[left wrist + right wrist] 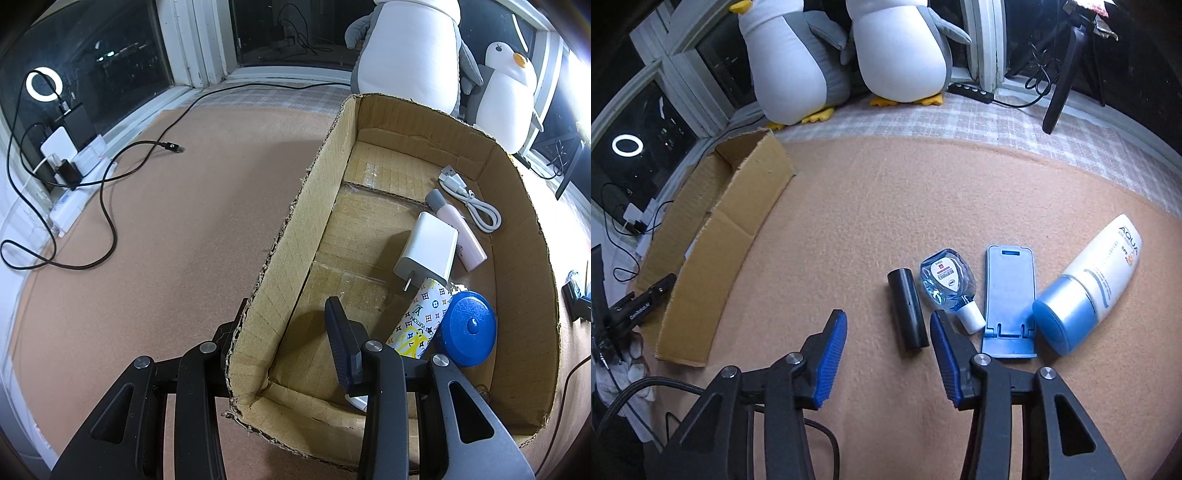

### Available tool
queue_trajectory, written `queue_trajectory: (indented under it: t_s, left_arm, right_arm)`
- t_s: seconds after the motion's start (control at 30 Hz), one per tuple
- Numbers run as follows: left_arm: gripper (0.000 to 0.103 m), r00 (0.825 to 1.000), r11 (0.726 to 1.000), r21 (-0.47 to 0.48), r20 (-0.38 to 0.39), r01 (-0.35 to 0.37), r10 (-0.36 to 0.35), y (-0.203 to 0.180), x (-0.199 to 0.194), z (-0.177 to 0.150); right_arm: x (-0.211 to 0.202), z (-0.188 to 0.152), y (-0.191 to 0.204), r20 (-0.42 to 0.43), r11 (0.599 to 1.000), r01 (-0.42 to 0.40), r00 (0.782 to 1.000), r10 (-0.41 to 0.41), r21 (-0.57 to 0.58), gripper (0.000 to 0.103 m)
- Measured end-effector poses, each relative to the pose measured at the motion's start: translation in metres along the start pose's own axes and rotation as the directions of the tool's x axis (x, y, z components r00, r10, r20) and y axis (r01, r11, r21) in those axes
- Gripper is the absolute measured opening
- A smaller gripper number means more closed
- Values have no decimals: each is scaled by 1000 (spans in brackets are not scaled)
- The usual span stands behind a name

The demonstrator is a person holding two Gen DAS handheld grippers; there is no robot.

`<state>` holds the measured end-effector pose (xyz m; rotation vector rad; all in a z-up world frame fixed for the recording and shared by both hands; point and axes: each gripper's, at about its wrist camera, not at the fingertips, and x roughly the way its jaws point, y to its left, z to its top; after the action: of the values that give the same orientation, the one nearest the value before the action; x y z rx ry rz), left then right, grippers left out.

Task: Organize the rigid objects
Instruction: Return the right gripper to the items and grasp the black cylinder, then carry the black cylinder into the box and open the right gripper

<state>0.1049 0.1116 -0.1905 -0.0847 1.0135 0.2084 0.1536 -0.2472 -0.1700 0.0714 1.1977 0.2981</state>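
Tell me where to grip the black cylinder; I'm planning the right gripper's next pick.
Grip the black cylinder across its middle, coming from above. It lies flat on the mat, lengthwise away from the open right gripper. The eye-drop bottle lies close on its right, so clearance there looks tight.

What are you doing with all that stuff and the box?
Tidying up. The cardboard box already holds a white charger, a pink tube, a white cable and a blue round case. The left gripper straddles the box wall, jaws open. The right gripper, open, hovers by the black cylinder.
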Motion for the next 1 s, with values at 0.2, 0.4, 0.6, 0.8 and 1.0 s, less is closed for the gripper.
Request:
queue_trajectory:
  t_s: [0.2, 0.4, 0.6, 0.8, 1.0]
  left_arm:
    - [37, 1000, 1000, 0, 0, 0, 0, 1, 0, 0]
    - [37, 1000, 1000, 0, 0, 0, 0, 0, 0, 0]
    - [37, 1000, 1000, -1, 0, 0, 0, 0, 0, 0]
    - [37, 1000, 1000, 0, 0, 0, 0, 0, 0, 0]
    - [37, 1000, 1000, 0, 0, 0, 0, 0, 0, 0]
  right_arm:
    - [12, 5, -2, -29, 1000, 16, 999, -15, 4, 31]
    - [18, 9, 4, -44, 999, 38, 998, -39, -18, 24]
    - [21, 10, 8, -51, 998, 51, 997, -53, -37, 15]
    - [17, 7, 12, -35, 1000, 27, 999, -28, -7, 15]
    - [0, 15, 31, 15, 999, -33, 999, 33, 4, 15]
